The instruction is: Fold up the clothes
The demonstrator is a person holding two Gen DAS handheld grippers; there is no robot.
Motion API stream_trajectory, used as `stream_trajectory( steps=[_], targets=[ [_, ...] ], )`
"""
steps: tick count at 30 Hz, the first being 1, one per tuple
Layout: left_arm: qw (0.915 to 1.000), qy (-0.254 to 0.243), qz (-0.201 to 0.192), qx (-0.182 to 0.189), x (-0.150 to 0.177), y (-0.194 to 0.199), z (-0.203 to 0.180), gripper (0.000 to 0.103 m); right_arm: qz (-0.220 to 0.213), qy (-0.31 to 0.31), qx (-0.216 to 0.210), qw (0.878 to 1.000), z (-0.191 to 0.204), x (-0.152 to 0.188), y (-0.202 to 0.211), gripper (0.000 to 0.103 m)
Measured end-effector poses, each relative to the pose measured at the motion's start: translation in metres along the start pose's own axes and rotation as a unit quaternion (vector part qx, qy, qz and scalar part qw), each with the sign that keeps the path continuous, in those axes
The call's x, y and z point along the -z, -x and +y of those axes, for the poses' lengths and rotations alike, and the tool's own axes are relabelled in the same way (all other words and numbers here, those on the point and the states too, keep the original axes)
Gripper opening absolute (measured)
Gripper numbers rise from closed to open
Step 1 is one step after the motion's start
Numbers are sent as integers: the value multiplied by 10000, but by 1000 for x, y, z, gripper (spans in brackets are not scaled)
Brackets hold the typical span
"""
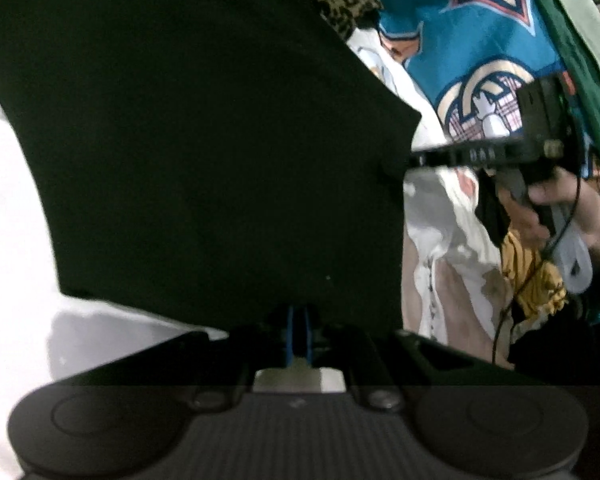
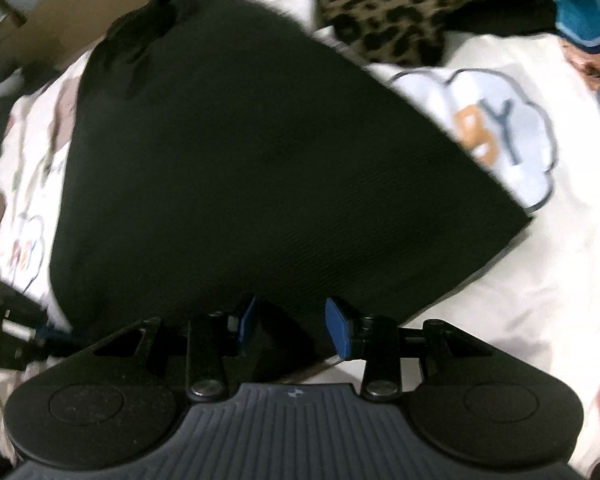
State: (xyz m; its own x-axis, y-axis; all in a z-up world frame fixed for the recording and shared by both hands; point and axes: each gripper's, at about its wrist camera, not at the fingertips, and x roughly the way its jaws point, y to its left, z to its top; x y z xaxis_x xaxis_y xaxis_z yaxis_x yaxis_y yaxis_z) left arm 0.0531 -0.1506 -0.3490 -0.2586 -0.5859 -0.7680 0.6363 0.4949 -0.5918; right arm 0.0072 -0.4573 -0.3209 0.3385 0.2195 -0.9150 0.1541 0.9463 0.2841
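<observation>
A plain black garment (image 1: 200, 140) is stretched between my two grippers and fills most of both views. In the left wrist view my left gripper (image 1: 298, 332) is shut on its near edge, the blue pads almost touching. At the right of that view my right gripper (image 1: 404, 162), held by a hand (image 1: 560, 196), pinches the garment's far corner. In the right wrist view the black garment (image 2: 260, 160) narrows into the right gripper (image 2: 292, 328). There the blue pads (image 2: 338, 330) stand apart with bunched dark cloth between them. My left gripper (image 2: 40, 334) shows at the left edge.
Under the garment lies a white sheet with a cloud print (image 2: 508, 140). A pile of clothes lies behind: leopard-print cloth (image 2: 400, 0), blue patterned fabric (image 1: 480, 40), a green garment (image 1: 572, 40) and yellow striped cloth (image 1: 536, 276). White bedding (image 1: 12, 200) lies to the left.
</observation>
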Motion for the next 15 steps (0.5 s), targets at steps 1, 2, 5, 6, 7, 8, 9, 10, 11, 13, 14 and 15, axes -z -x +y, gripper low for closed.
stream_trajectory(
  steps=[1, 2, 5, 6, 7, 8, 9, 10, 11, 13, 14, 15],
  targets=[
    [10000, -46, -7, 6, 0, 0, -3, 5, -100, -36, 100, 9999, -7, -2, 2, 44],
    [10000, -91, -14, 12, 0, 1, -5, 5, -201, -70, 221, 9995, -13, -4, 4, 44],
    [9997, -228, -36, 29, 0, 2, -13, 5, -364, -229, 380, 9984, -31, -8, 6, 44],
    [9996, -266, -74, 47, 0, 3, -16, 5, -398, -286, 406, 9980, -33, -9, 4, 44],
    [9994, -276, -169, 98, -3, 7, -18, 5, -431, -312, 452, 9976, -36, -11, 4, 44],
    [9993, -261, -234, 154, -5, 11, -19, 6, -464, -338, 498, 9971, -38, -12, 3, 44],
    [9992, -256, -254, 184, -7, 13, -19, 7, -497, -364, 545, 9966, -41, -14, 3, 44],
    [9992, -274, -234, 174, -9, 12, -19, 7, -527, -386, 611, 9960, -47, -15, 6, 44],
    [9992, -302, -196, 143, -9, 10, -20, 7, -549, -453, 657, 9953, -52, -18, 7, 44],
    [9993, -323, -76, 141, -7, 4, -20, 7, -587, -604, 713, 9939, -62, -20, 10, 44],
    [9994, -325, -4, 156, -5, 0, -19, 7, -603, -686, 725, 9932, -66, -21, 11, 44],
    [9993, -326, 67, 171, -3, -4, -19, 7, -613, -713, 730, 9929, -69, -21, 10, 44]
  ],
)
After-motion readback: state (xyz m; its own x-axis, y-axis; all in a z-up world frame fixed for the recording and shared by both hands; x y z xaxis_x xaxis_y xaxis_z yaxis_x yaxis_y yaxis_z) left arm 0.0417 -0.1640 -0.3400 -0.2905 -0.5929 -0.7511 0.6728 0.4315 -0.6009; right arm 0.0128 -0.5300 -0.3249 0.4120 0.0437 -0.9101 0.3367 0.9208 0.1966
